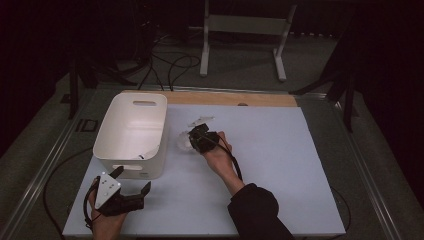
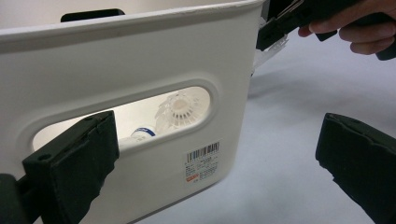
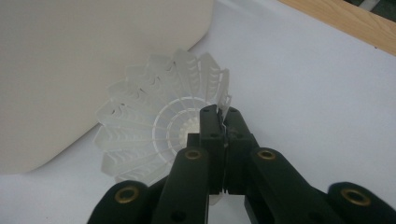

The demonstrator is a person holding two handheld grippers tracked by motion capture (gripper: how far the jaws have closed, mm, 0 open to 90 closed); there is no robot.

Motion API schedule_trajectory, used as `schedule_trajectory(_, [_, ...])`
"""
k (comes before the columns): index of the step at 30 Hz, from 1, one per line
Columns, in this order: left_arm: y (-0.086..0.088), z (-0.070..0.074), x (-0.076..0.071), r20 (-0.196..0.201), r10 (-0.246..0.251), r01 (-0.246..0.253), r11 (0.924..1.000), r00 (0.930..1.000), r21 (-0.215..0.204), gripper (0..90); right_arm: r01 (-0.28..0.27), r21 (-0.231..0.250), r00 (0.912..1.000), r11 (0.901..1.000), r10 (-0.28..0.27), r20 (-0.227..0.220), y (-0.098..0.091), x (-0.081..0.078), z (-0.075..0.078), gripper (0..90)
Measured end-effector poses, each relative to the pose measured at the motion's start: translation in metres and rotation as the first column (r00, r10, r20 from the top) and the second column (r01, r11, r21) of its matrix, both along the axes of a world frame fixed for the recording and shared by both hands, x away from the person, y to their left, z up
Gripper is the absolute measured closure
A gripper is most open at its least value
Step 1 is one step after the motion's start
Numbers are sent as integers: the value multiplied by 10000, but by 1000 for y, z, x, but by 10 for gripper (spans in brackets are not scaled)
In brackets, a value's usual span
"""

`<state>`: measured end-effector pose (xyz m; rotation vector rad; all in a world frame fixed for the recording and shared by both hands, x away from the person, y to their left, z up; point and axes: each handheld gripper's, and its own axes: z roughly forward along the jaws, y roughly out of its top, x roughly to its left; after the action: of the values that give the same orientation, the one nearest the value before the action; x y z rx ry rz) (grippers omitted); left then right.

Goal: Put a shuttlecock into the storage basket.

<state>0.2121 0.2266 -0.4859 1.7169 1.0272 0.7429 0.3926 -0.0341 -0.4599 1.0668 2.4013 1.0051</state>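
Both hands low over the table, left near, right farther in.
Left gripper: jaws spread wide, nothing between them. Right gripper: jaws pressed together, forearm angled far-left.

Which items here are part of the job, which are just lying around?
In the job:
- shuttlecock pinched by its skirt in the right gripper
- white bin, another shuttlecock already inside
- loose shuttlecock on the table
- left gripper, open beside the bin

Lying about:
- white stand
- floor cables

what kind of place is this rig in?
Probably a lab or data-collection bay, not a home: a white-topped table on a metal frame, loose cables on the floor, a bare white stand behind, dark surroundings.
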Motion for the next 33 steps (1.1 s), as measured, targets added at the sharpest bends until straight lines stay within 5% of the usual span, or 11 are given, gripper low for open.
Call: schedule_trajectory(33, [-1,0,0,8,-6,6,10000,10000,-7,0,62,184,9997,9998,-65,216,-2,-4,12,889])
